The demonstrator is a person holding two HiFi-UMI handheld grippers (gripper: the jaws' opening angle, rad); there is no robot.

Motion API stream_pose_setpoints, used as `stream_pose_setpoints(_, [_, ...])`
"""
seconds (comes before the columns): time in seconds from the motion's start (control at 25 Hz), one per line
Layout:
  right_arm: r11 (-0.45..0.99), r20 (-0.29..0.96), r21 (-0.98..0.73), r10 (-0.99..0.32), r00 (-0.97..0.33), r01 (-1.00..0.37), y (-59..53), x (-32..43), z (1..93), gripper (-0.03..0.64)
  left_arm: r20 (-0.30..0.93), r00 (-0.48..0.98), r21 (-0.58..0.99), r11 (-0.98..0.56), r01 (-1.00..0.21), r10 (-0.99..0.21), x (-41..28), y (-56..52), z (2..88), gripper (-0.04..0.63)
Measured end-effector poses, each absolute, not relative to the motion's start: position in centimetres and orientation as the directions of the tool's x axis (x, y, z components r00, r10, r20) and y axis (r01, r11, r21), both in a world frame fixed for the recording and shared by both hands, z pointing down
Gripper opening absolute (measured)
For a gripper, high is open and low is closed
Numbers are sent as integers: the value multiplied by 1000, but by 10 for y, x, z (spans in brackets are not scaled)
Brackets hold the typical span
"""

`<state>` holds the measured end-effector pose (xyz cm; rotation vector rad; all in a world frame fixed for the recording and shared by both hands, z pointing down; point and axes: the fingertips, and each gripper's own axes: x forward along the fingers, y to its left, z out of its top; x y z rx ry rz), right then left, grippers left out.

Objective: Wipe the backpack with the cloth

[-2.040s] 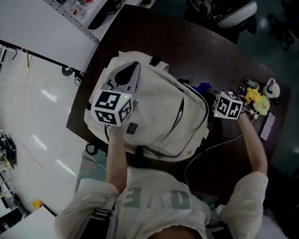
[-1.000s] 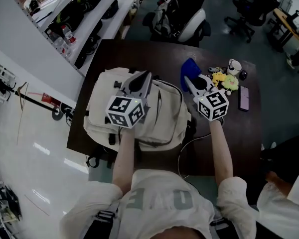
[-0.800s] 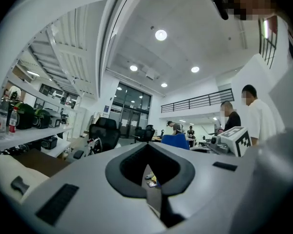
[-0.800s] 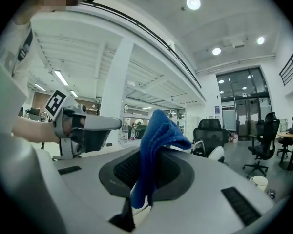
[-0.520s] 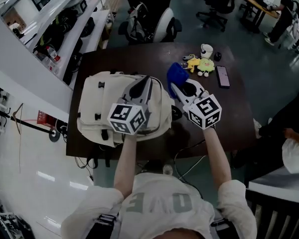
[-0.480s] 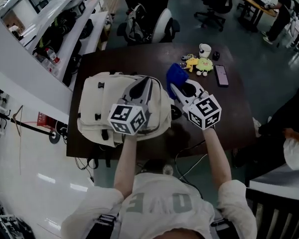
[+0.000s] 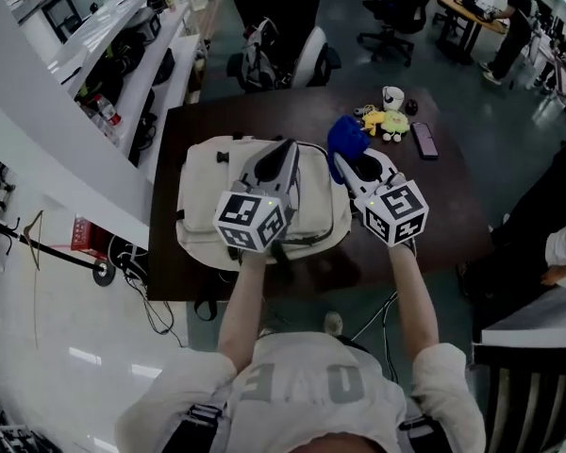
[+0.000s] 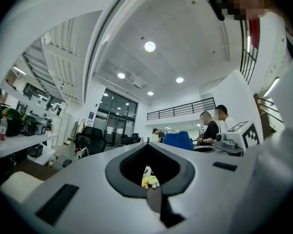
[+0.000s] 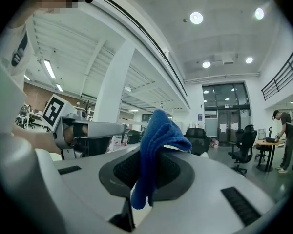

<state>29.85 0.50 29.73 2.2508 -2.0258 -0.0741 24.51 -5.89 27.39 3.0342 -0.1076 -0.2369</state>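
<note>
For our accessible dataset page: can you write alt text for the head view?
From above, a person holds the right gripper, shut on a blue cloth, beside a cream backpack on a dark table; the left gripper hangs over the backpack. Toys and a phone lie farther back.

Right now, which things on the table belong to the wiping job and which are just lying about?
Job in hand:
- cream backpack
- blue cloth, clamped in the right hand-held gripper
- left hand-held gripper, shut and empty over the backpack

Lying about:
- yellow plush toy
- white mug
- phone
</note>
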Motion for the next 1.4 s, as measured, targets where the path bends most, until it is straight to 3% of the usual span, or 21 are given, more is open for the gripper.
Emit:
stream_pose_setpoints(0.32, [-75, -1, 81, -997, 75, -994, -59, 189, 285, 41, -142, 985, 77, -994, -83, -94, 145, -122, 271, 3])
stream_pose_setpoints(0.52, [-70, 17, 33, -997, 70, -997, -101, 151, 286, 41, -184, 967, 79, -983, -167, -179, 83, -153, 262, 4])
stream_pose_setpoints(0.76, [22, 17, 2, -1000, -22, -1000, -117, 113, 285, 41, -207, 925, 92, -948, -306, -318, 24, -172, 257, 4])
stream_pose_setpoints(1.12, [77, 53, -36, -996, -79, -996, -131, 78, 304, 41, -177, 883, 110, -900, -422, -436, -24, -192, 275, 3])
stream_pose_setpoints(1.4, [32, 87, -41, -996, -35, -999, -173, 70, 322, 41, -173, 893, 116, -908, -401, -416, -38, -242, 293, 3])
